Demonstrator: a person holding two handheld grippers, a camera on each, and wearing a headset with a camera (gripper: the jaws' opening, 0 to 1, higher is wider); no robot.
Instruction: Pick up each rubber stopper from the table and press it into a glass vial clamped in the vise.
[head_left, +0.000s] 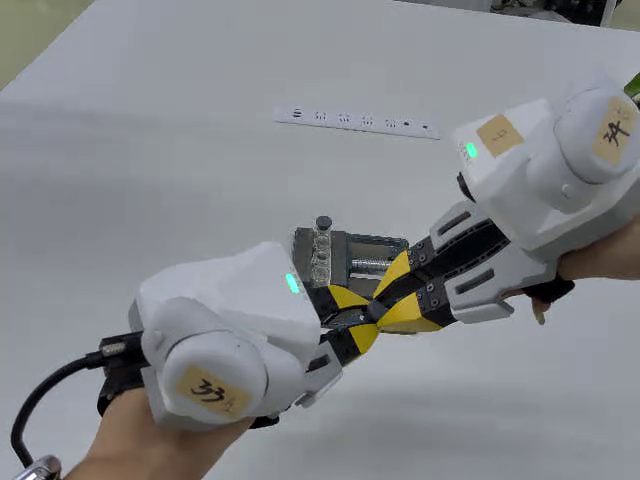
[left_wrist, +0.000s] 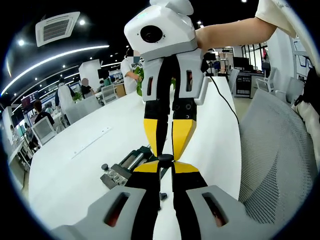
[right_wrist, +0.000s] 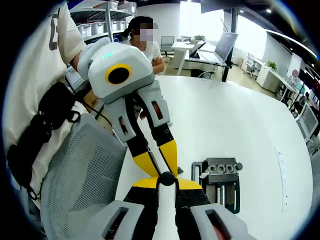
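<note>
Now, head view, left gripper (head_left: 366, 320) and right gripper (head_left: 388, 304) meet tip-to-tip near the vise (head_left: 350, 248); left gripper view, both clench one rubber stopper (left_wrist: 165, 158); right gripper view, vials (right_wrist: 216, 169) sit aside, so a mistimed release could drop it.

Vise (head_left: 352, 248) on table (head_left: 150, 150) centre, vials (head_left: 321, 256) clamped in it; power strip (head_left: 357, 121) behind vise

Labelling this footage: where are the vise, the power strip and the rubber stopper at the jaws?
vise (head_left: 342, 250): head view, its clamping block.
power strip (head_left: 357, 121): head view, its middle.
rubber stopper (right_wrist: 167, 178): right gripper view, its rounded top.
</note>
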